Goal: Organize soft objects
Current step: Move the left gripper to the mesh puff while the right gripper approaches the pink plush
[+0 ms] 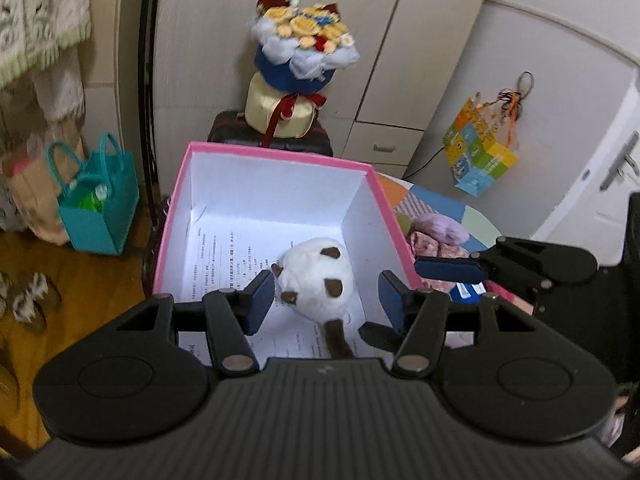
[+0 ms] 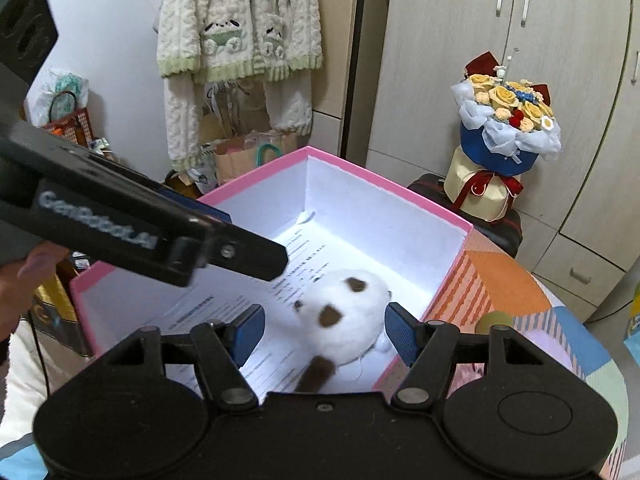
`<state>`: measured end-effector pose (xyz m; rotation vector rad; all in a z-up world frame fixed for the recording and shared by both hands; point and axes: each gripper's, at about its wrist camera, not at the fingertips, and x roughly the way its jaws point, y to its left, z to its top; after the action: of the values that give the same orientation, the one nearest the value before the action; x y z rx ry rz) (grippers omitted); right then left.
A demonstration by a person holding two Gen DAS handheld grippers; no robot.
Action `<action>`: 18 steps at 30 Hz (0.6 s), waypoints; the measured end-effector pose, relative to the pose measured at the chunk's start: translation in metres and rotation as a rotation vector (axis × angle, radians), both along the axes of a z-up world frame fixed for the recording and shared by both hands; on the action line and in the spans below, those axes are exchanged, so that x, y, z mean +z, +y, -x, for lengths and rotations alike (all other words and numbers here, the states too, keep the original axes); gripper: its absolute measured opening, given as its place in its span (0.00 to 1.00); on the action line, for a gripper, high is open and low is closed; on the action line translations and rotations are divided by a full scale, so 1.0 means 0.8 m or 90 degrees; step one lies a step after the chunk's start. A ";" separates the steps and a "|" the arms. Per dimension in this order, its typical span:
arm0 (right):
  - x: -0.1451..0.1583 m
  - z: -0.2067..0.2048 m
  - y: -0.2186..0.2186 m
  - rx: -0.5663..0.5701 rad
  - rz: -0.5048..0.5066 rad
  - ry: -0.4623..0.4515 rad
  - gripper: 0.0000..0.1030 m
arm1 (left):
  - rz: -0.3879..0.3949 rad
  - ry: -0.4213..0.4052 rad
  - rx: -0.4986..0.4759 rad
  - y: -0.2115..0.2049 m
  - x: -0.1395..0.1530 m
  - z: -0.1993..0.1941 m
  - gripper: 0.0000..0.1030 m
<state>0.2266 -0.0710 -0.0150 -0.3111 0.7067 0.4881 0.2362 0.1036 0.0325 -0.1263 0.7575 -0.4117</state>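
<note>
We see a pink box (image 1: 276, 152) with white inner walls standing open on a patchwork-covered table (image 2: 532, 296), a printed sheet (image 1: 224, 256) lying flat on its floor. Behind it a flower bouquet (image 1: 304, 52) stands on a dark suitcase (image 1: 228, 128), and a teal bag (image 1: 100, 208) sits on the floor to the left. Inside the box, towards its near right corner, lies a white plush toy (image 1: 316, 276) with brown patches and a brown tail pointing to the near side. Our left gripper (image 1: 326, 300) hangs above it, jaws apart, the toy showing between the blue pads without either pad pressing it. Our right gripper (image 2: 324, 332) hangs over the same toy, its jaws likewise apart and free of the plush
</note>
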 end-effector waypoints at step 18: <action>0.051 0.090 -0.049 -0.012 -0.034 -0.021 0.69 | -0.065 -0.109 -0.066 -0.023 0.056 0.125 0.62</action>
<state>0.1546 -0.1106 0.0261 -0.2621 0.6631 0.4812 0.1361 0.0850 0.0772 0.0446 0.6170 -0.4750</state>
